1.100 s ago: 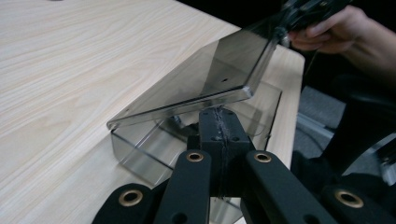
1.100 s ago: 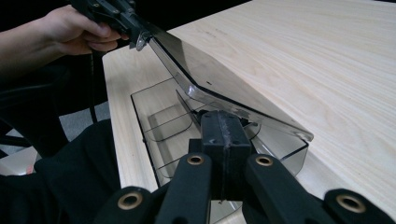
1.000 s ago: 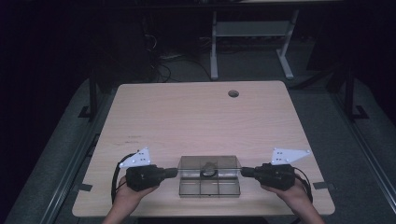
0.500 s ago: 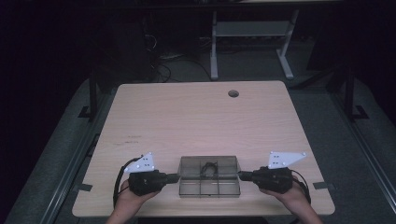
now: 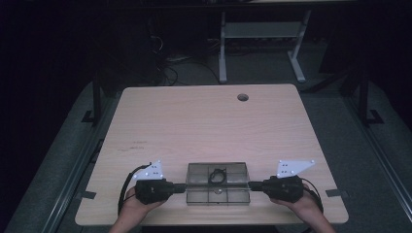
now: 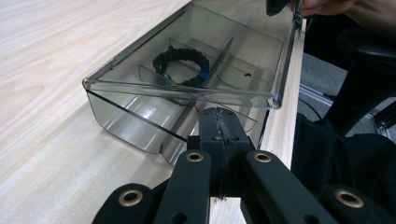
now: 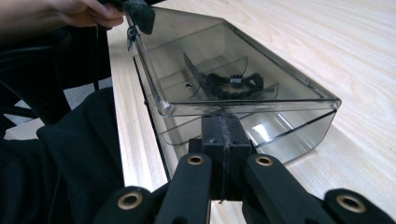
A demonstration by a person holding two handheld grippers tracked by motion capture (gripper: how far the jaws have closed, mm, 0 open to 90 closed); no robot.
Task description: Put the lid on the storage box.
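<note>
At the near edge of the wooden counter [image 5: 204, 121], two forearms are seen entering from below, each hand wrapped around a black gripper. The left gripper [image 5: 180, 187] is pressed against the left end wall of a smoky transparent plastic box [image 5: 218, 195], its jaws closed flat together with nothing between them. The right gripper [image 5: 253, 185] is set the same way against the right end wall, jaws likewise closed and empty. The box is divided into compartments, and a black braided bracelet [image 5: 217, 175] is lying in a middle compartment at the far row. Beyond it, a round cable hole [image 5: 242, 97] is cut in the counter.
</note>
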